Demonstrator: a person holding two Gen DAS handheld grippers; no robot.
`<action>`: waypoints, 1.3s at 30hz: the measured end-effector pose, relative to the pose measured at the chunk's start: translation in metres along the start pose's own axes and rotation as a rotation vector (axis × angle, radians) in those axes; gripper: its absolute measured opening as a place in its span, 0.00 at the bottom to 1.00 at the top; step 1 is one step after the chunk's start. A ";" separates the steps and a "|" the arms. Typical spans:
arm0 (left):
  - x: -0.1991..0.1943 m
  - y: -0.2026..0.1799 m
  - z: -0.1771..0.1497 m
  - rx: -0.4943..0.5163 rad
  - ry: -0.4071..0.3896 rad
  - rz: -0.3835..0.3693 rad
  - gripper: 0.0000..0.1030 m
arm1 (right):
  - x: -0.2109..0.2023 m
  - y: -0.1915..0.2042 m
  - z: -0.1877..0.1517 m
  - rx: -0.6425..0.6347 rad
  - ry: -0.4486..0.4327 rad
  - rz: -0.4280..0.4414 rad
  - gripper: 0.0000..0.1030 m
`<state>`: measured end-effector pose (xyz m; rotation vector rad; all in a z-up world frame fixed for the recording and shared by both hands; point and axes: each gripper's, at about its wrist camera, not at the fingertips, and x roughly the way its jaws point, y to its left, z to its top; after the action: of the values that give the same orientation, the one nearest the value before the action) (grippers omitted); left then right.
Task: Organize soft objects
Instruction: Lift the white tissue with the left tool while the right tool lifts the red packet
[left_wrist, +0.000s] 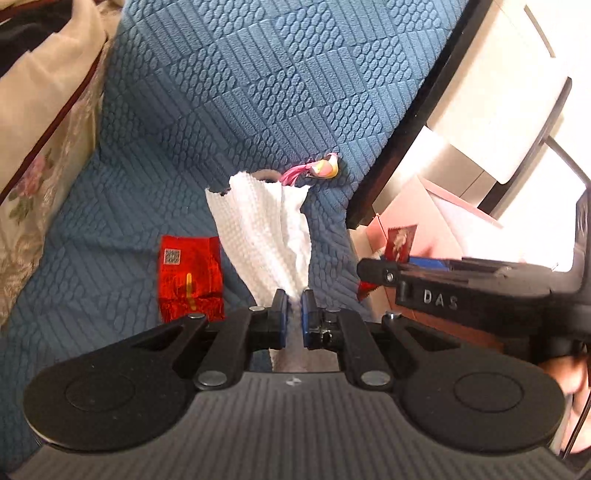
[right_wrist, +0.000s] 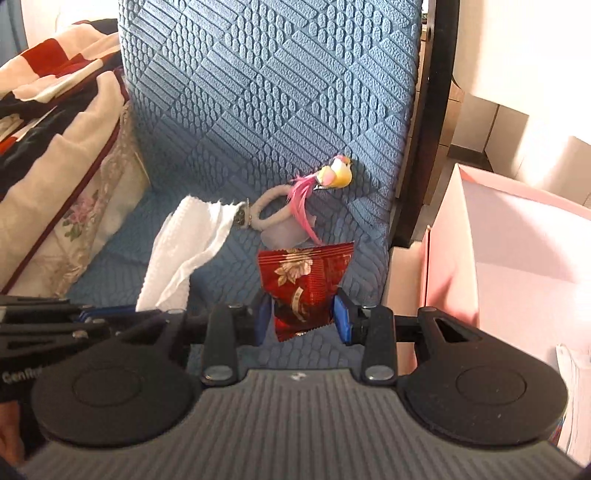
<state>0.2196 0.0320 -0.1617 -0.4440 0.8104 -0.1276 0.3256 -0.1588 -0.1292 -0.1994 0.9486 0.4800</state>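
Observation:
My left gripper (left_wrist: 294, 295) is shut on a white paper towel (left_wrist: 262, 232) and holds it up above the blue sofa seat (left_wrist: 110, 221); the towel also shows in the right wrist view (right_wrist: 181, 251). My right gripper (right_wrist: 303, 314) is shut on a red foil snack packet (right_wrist: 306, 284) with a flower print, held above the seat; the right gripper also shows in the left wrist view (left_wrist: 369, 267). A second red foil packet (left_wrist: 190, 280) lies flat on the seat. A pink and yellow bird toy (right_wrist: 334, 173) on a white cord loop (right_wrist: 269, 210) lies against the backrest.
A beige floral cushion (right_wrist: 74, 206) and folded clothes (right_wrist: 48, 85) sit at the left of the sofa. A pink open box (right_wrist: 509, 254) stands to the right of the sofa, beside its dark wooden frame (right_wrist: 424, 129).

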 end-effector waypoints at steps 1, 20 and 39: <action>-0.002 0.001 0.000 -0.010 0.001 -0.001 0.09 | -0.002 0.001 -0.002 -0.001 0.000 0.001 0.38; -0.024 -0.008 -0.012 -0.050 0.011 -0.008 0.09 | -0.047 0.010 -0.028 0.036 -0.052 -0.026 0.38; -0.064 -0.032 -0.029 0.026 0.013 -0.008 0.09 | -0.099 0.009 -0.060 0.069 -0.026 -0.008 0.38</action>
<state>0.1566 0.0117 -0.1223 -0.4224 0.8186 -0.1488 0.2291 -0.2039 -0.0828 -0.1343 0.9376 0.4405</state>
